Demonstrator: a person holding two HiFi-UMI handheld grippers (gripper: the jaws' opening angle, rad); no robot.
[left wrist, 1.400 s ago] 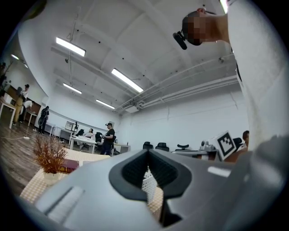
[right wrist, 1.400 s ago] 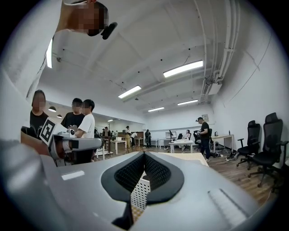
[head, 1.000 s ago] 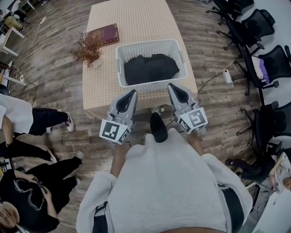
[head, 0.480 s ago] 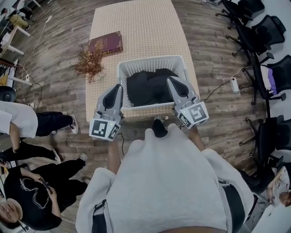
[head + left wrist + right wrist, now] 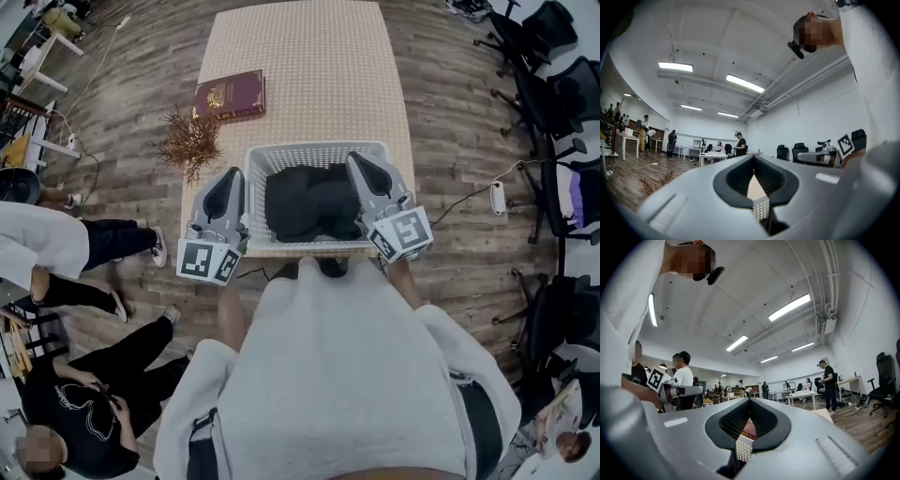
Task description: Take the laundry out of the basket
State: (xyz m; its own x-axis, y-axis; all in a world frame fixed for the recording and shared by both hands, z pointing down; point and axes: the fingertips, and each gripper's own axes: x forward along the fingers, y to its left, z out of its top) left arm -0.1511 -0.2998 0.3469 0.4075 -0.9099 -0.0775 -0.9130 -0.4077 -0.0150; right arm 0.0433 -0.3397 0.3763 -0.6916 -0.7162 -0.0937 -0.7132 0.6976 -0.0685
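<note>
A white slatted laundry basket [image 5: 255, 202] stands at the near end of the table, in the head view. Dark laundry [image 5: 309, 202] lies bunched inside it. My left gripper [image 5: 228, 178] hangs just outside the basket's left wall, shut and holding nothing. Over the basket's right rim sits my right gripper [image 5: 360, 161], also shut and holding nothing. Both gripper views look out level across the room. In them the left gripper [image 5: 753, 161] and right gripper [image 5: 750, 401] show their jaws meeting, and neither the basket nor the laundry is seen.
A beige cloth-covered table [image 5: 309, 66] stretches away from me. On it lie a maroon book [image 5: 230, 94] and a dried plant bunch [image 5: 190, 142] left of the basket. People stand at the left on the wooden floor; office chairs [image 5: 562, 84] and a power strip [image 5: 498, 197] are at the right.
I have come up to the table's near edge. Both grippers moved forward, from in front of the basket to either side of it. Their jaws stayed shut.
</note>
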